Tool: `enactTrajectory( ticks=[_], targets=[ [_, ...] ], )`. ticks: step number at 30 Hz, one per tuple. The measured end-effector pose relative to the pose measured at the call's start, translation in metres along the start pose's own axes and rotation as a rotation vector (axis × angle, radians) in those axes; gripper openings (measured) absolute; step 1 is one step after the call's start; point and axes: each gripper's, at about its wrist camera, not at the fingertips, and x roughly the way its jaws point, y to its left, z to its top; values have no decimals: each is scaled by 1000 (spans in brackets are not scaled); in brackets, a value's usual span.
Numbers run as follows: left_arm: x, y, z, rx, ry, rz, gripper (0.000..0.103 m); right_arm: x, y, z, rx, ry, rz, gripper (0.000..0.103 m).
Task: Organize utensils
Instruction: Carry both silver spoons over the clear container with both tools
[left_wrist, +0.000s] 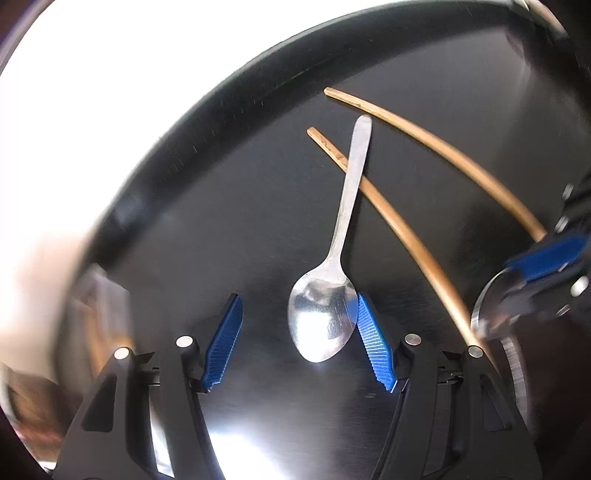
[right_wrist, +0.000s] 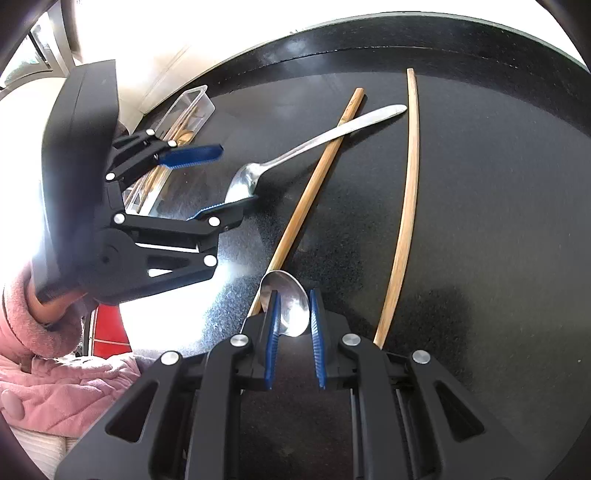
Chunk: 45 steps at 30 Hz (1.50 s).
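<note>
A metal spoon (left_wrist: 343, 240) lies on the black table, its handle across one of two wooden chopsticks (left_wrist: 402, 232). My left gripper (left_wrist: 297, 317) is open, its fingers on either side of the spoon's bowl; it also shows in the right wrist view (right_wrist: 221, 177). The second chopstick (left_wrist: 443, 147) lies further right. My right gripper (right_wrist: 293, 314) is shut on the bowl of a second metal spoon (right_wrist: 290, 306), held just above the table over the near chopstick (right_wrist: 314, 184). The far chopstick (right_wrist: 406, 192) lies to its right.
A clear plastic utensil box (right_wrist: 184, 110) with wooden utensils inside sits at the table's far left, behind the left gripper. The table's rounded edge (left_wrist: 221, 99) curves close behind the utensils. A pink sleeve (right_wrist: 55, 369) is at the lower left.
</note>
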Motion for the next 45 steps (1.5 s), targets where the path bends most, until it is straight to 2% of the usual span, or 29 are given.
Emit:
enactTrajectory(
  ticks=[1,3,4,5,9,10,14,16,19,21,22,25,28,34,41,45],
  targets=[
    [0,-5,-1,35,-11,38,61,0,0,-1,1,-2,1,16],
    [0,-6,-2,47,-12,38,49,-1,-1,-1,-1,-2,2,16],
    [3,-7,-3,53,5,24,25,-1,-1,-1,-3,-1,2,16],
    [3,-8,-4,55,11,25,18,-2,-1,-1,-6,-1,-1,16],
    [0,3,-7,-10,-2,-11,2,-1,8,-3,-46,-1,-47,12],
    [1,11,-9,-33,-2,-31,2,1,10,-3,-52,8,-58,7],
    [1,27,-10,-118,0,-94,2,-1,15,-7,-56,10,-43,4],
    [-4,32,-12,-140,-25,-101,1,-6,20,-9,-64,-1,-54,4],
    [-15,42,-12,-198,-64,-151,1,-17,28,-13,-68,-22,-67,4],
    [-21,54,-12,-263,-78,-219,1,-25,35,-16,-64,-40,-83,4],
    [-23,63,-13,-326,-84,-294,1,-30,37,-18,-57,-52,-91,4],
    [-29,81,-15,-434,-93,-417,1,-45,38,-23,-26,-88,-105,4],
    [-38,91,-19,-469,-110,-466,1,-61,39,-26,3,-130,-127,4],
    [-61,108,-36,-545,-166,-536,1,-84,55,-22,21,-194,-127,4],
    [-72,162,-83,-716,-223,-573,1,-87,91,-2,-15,-224,-101,4],
    [-76,190,-112,-761,-231,-525,1,-72,122,11,-47,-215,-100,4]
  ],
)
